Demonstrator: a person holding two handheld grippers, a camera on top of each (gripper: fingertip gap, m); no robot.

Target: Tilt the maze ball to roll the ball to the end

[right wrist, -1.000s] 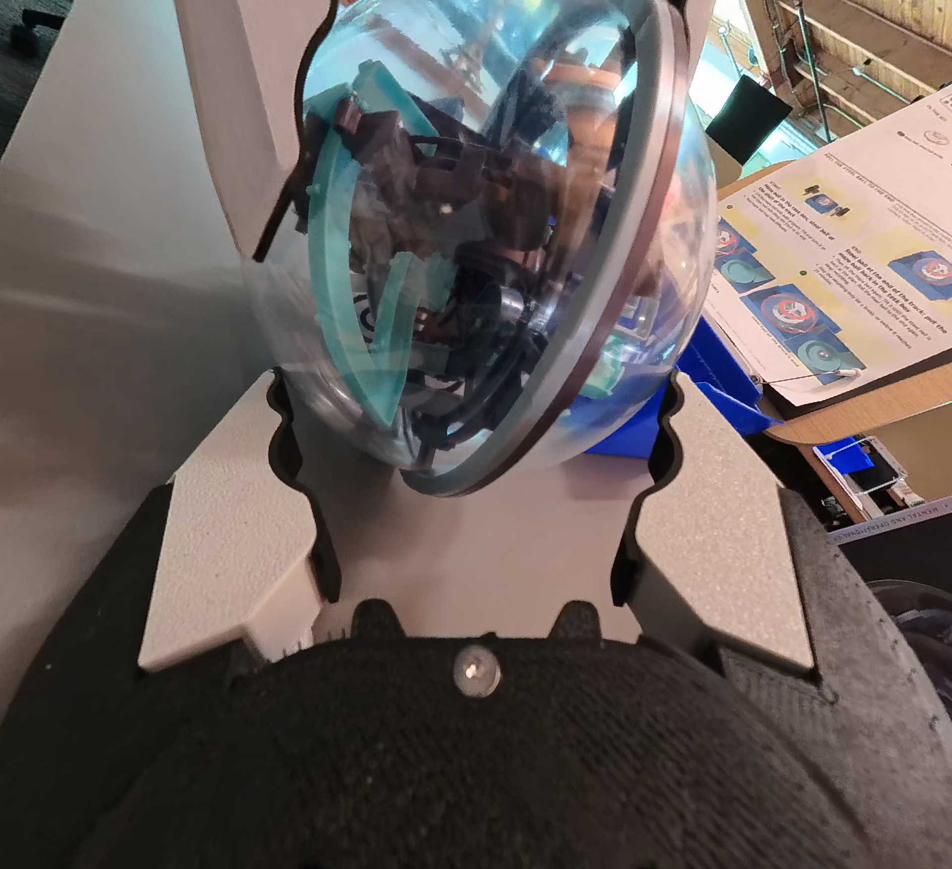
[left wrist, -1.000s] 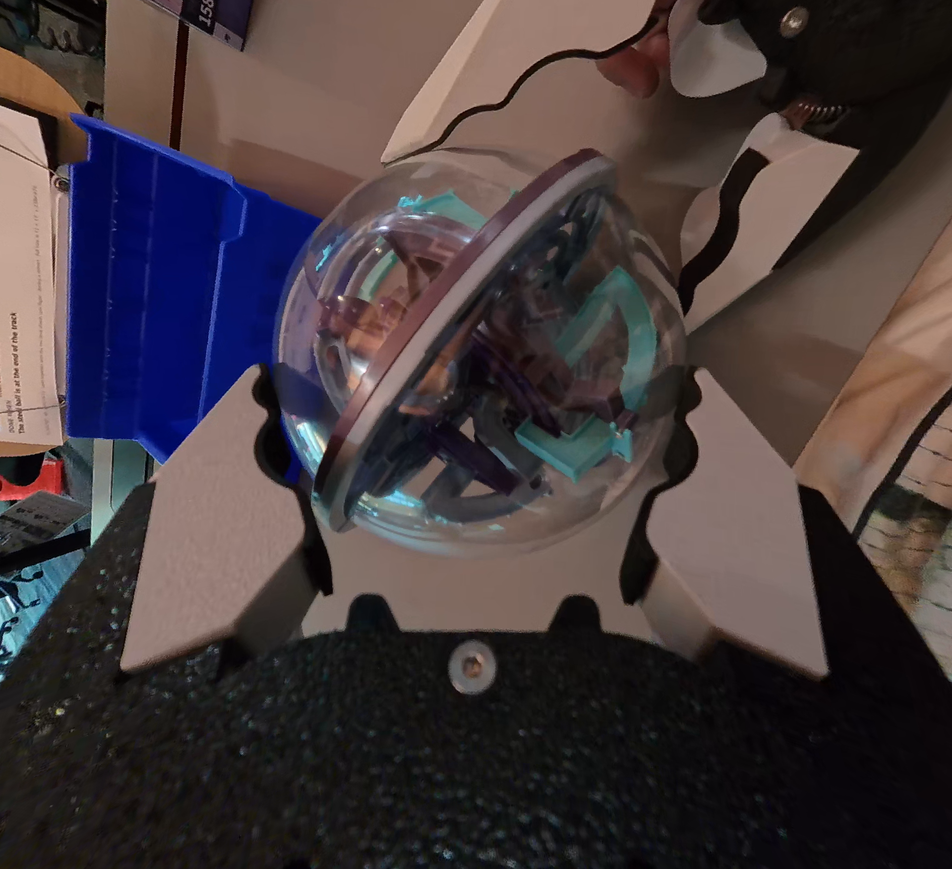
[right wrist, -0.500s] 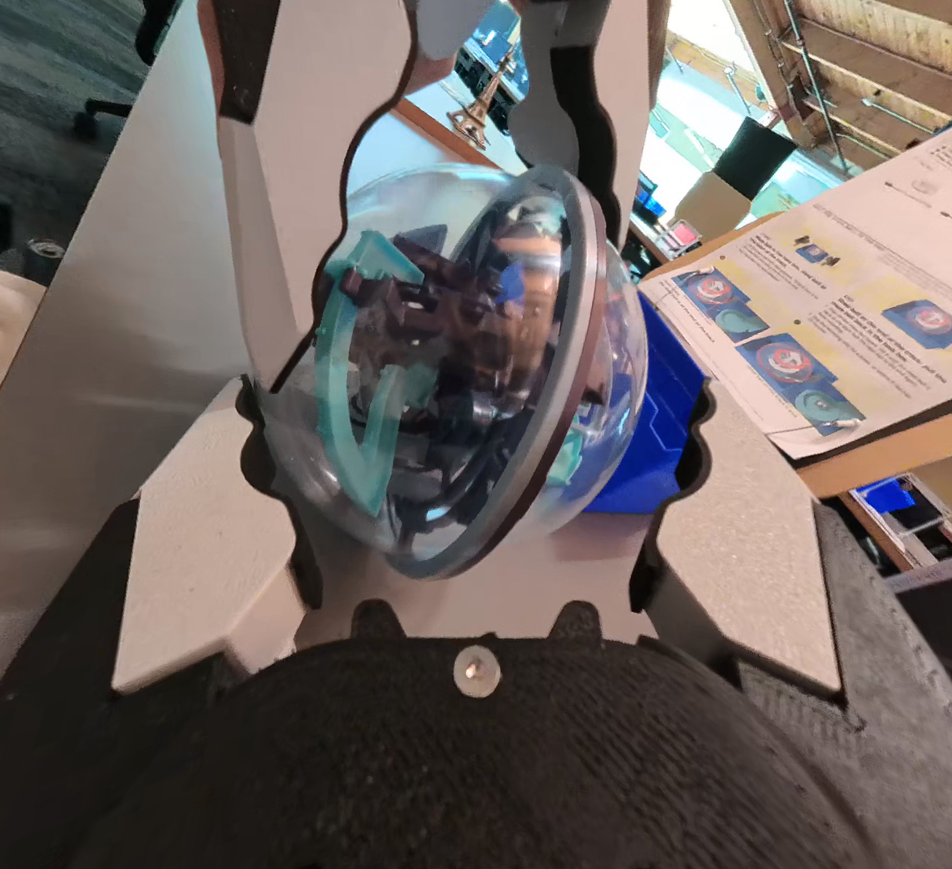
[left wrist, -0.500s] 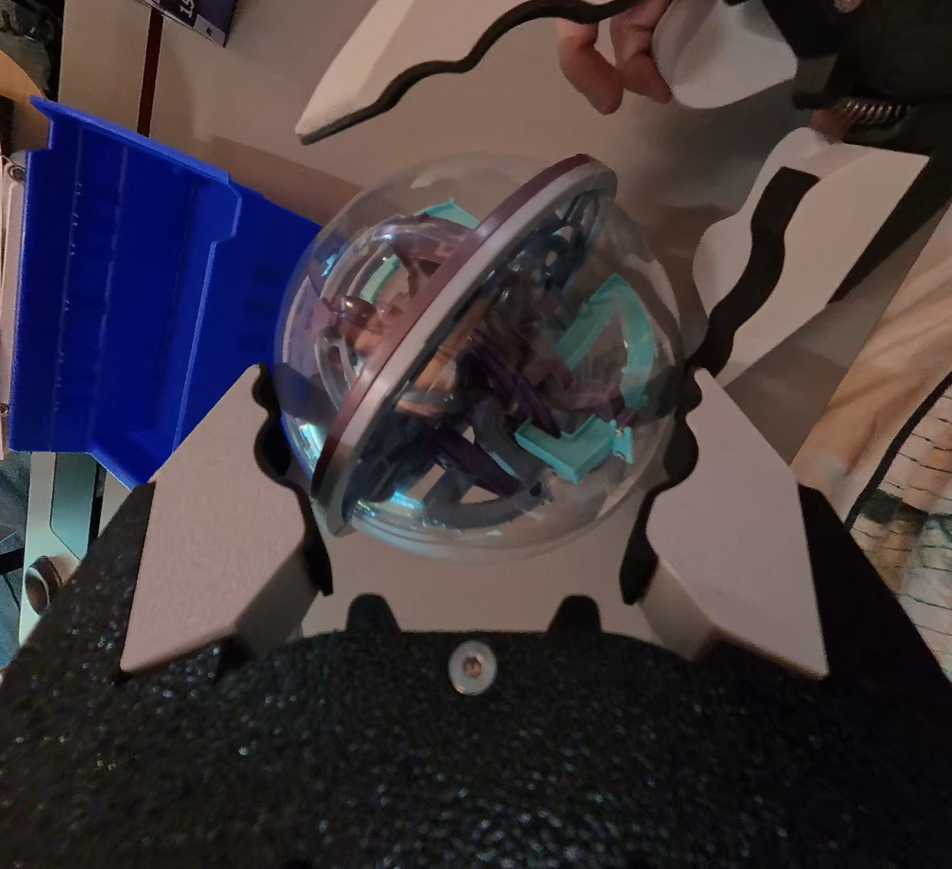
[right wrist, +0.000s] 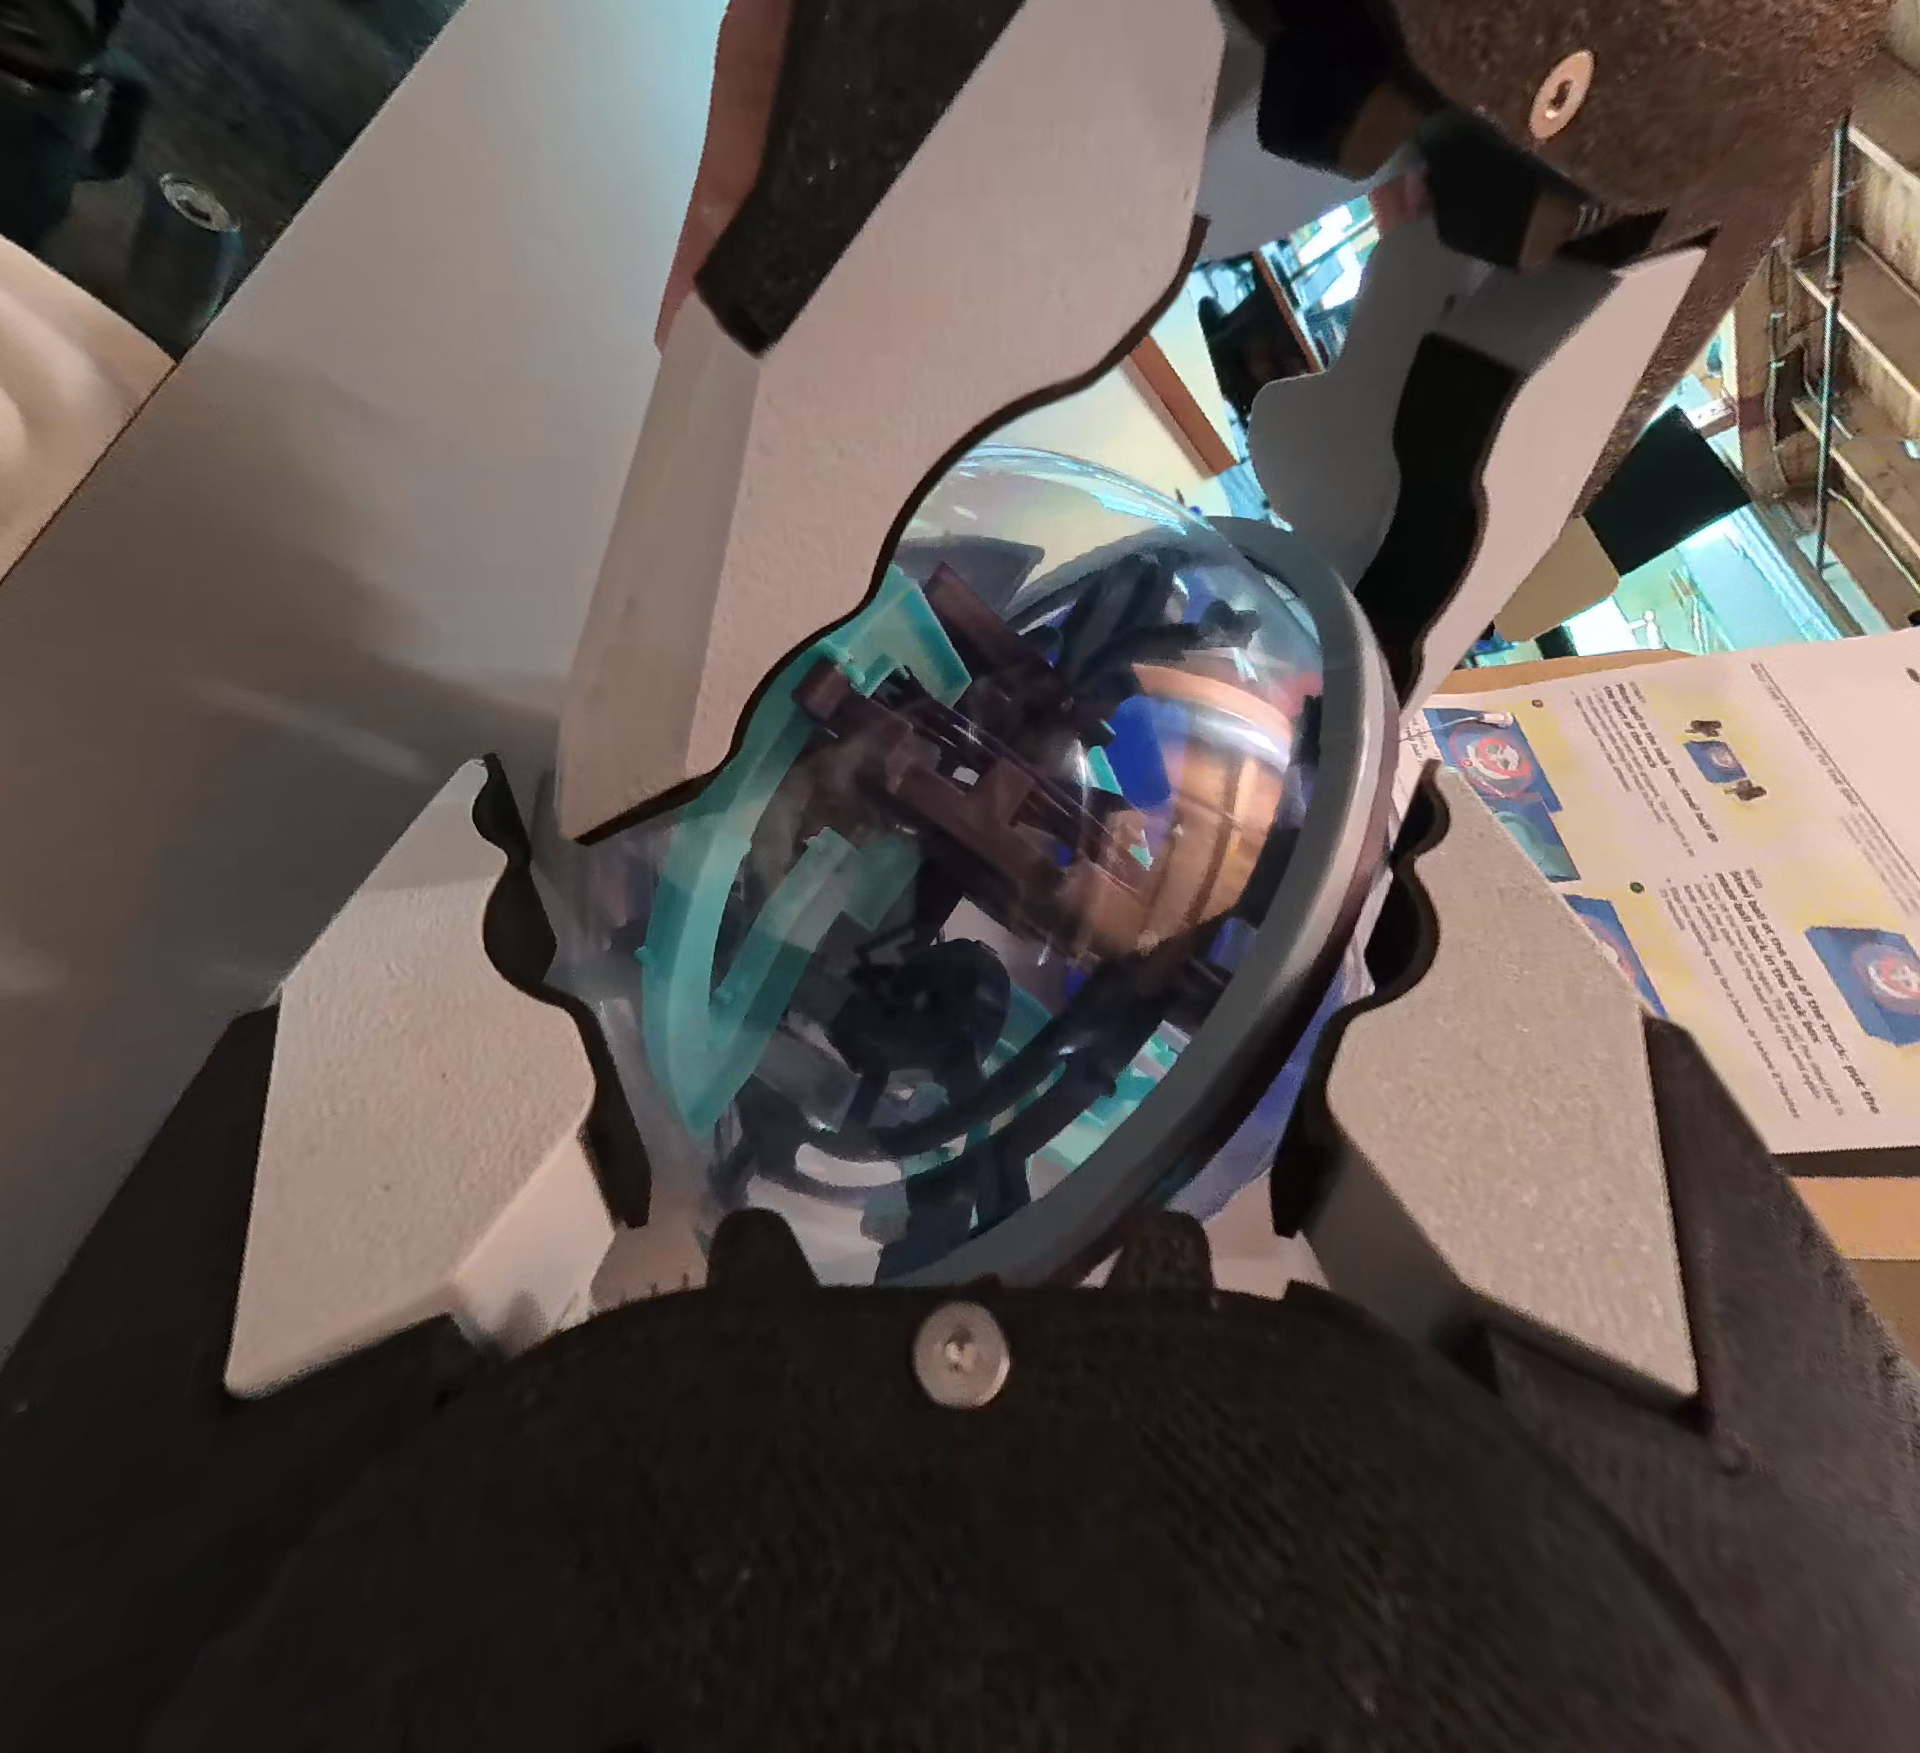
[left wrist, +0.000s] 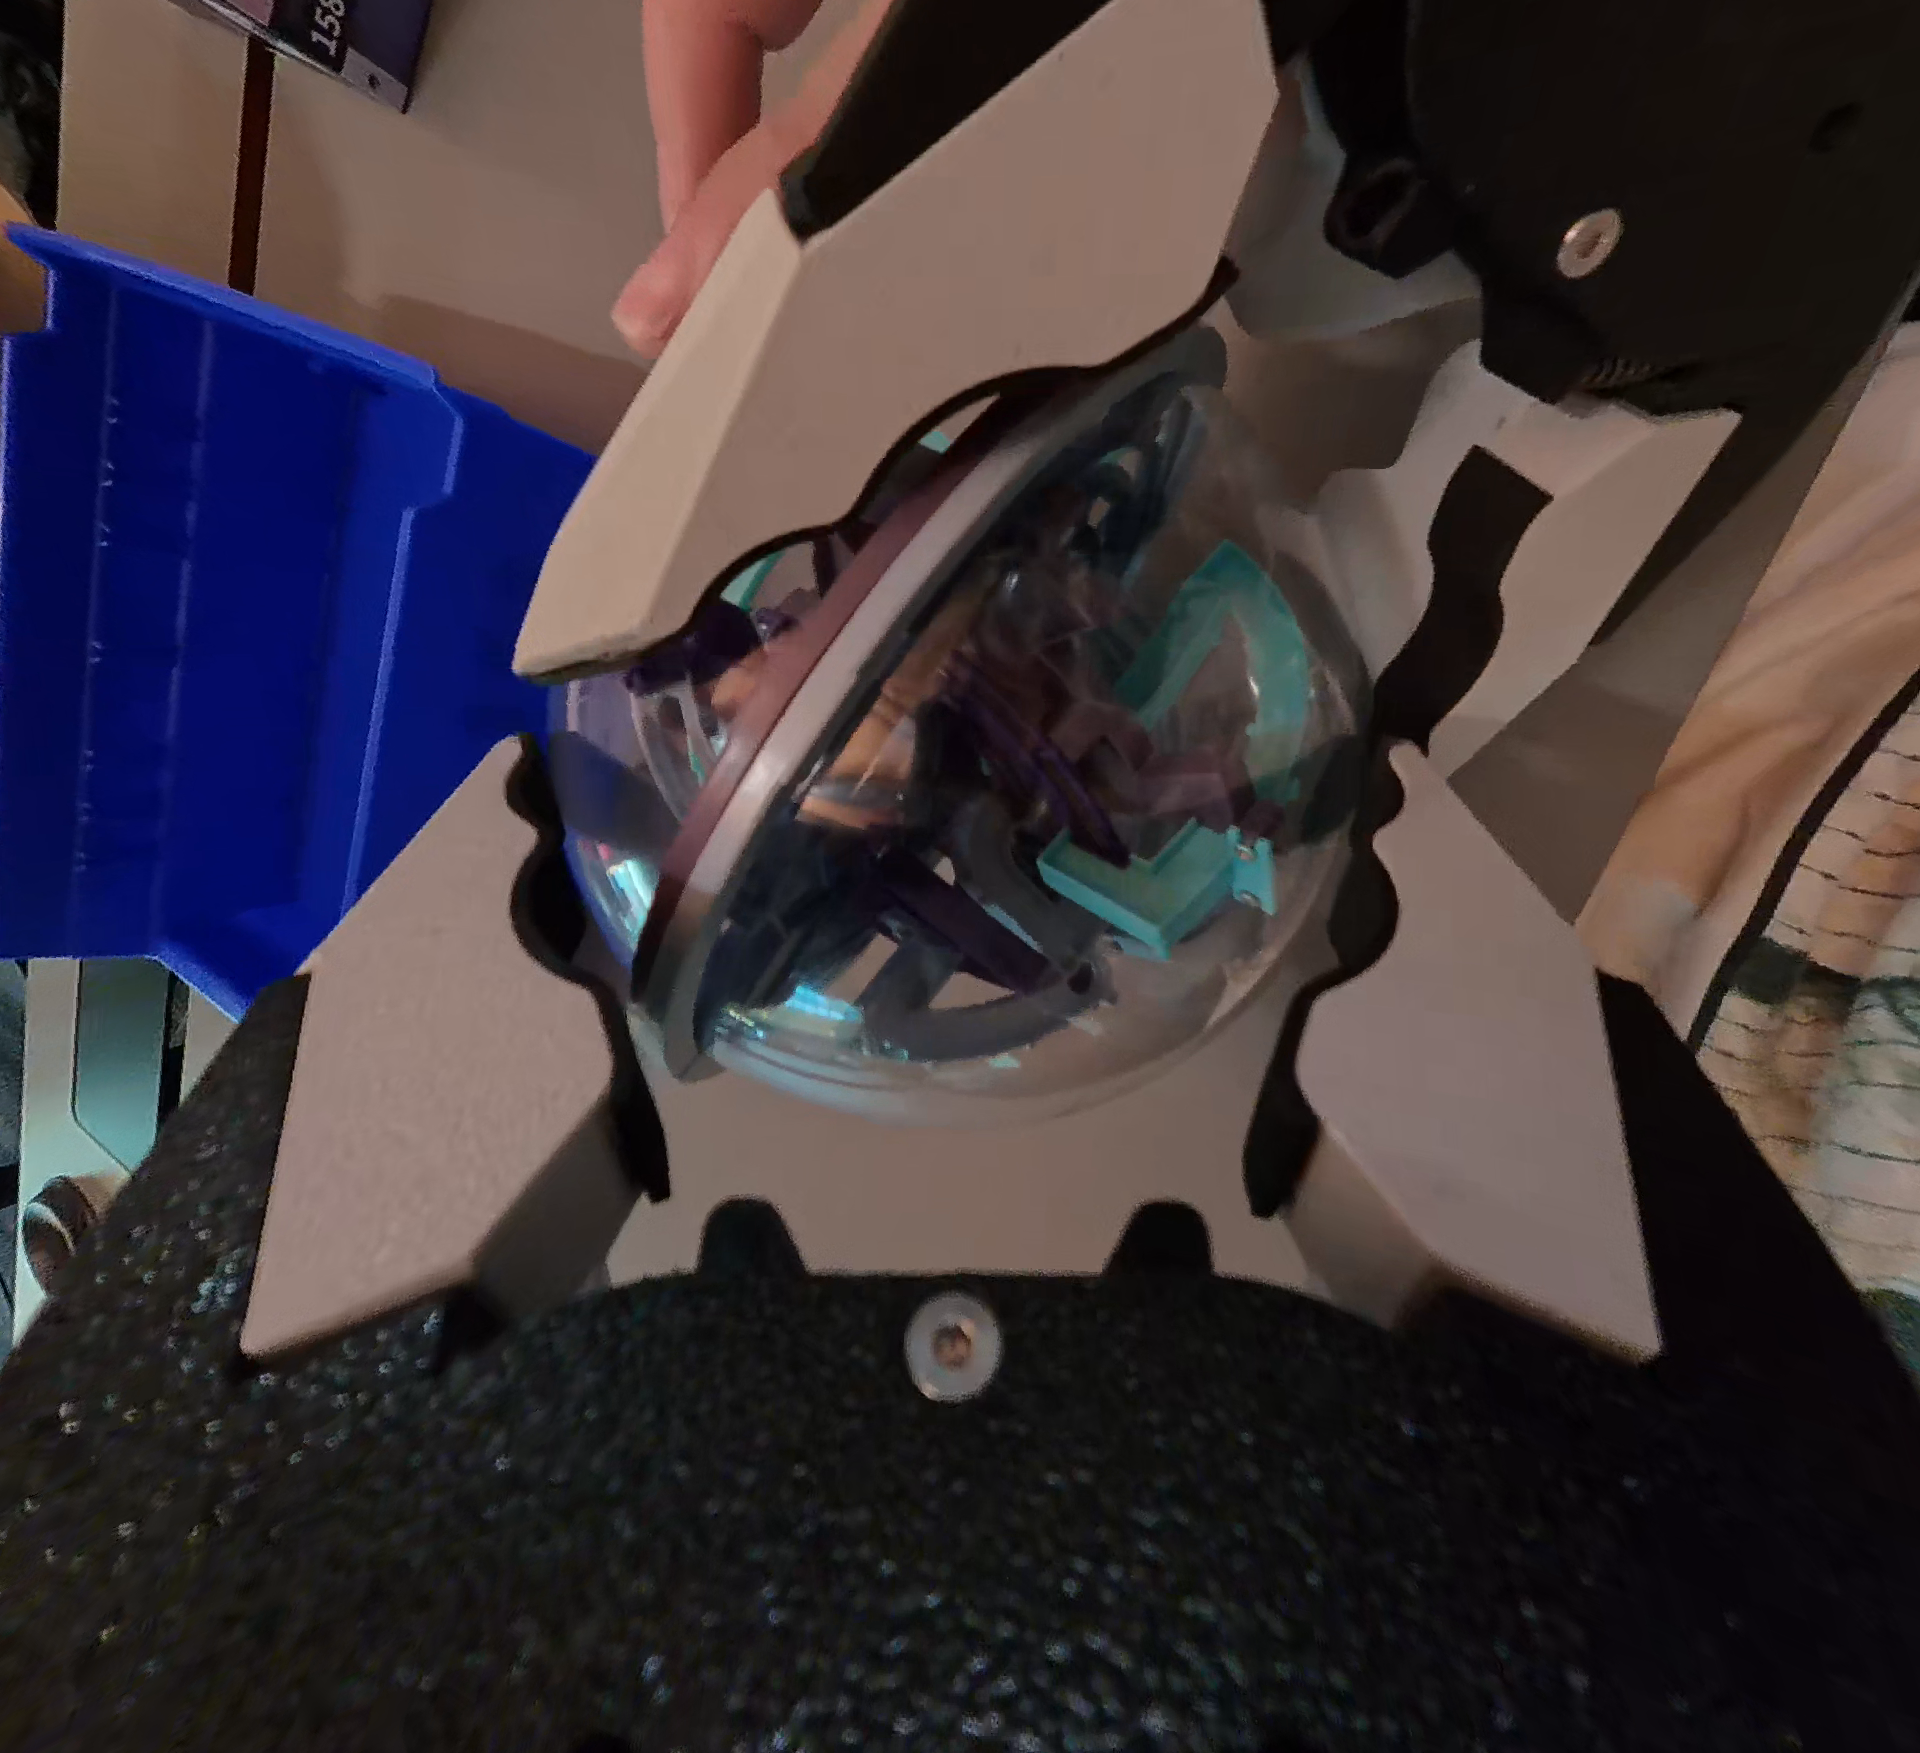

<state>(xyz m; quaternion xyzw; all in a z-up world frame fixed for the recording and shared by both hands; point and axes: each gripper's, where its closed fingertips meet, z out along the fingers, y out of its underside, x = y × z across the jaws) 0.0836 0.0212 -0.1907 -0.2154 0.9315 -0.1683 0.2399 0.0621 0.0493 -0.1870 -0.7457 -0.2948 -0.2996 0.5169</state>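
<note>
We held the maze ball (left wrist: 966,768) between both grippers — left gripper (left wrist: 951,830) clamped at 3 and 9 o'clock, right gripper (right wrist: 961,955) likewise closed on it; tilting should go slowly, grips unslackened.

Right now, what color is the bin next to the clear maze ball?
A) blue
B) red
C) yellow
A: a blue bin sits just beside the clear maze ball in the left wrist view, and blue shows through the ball in the right wrist view too.
</note>
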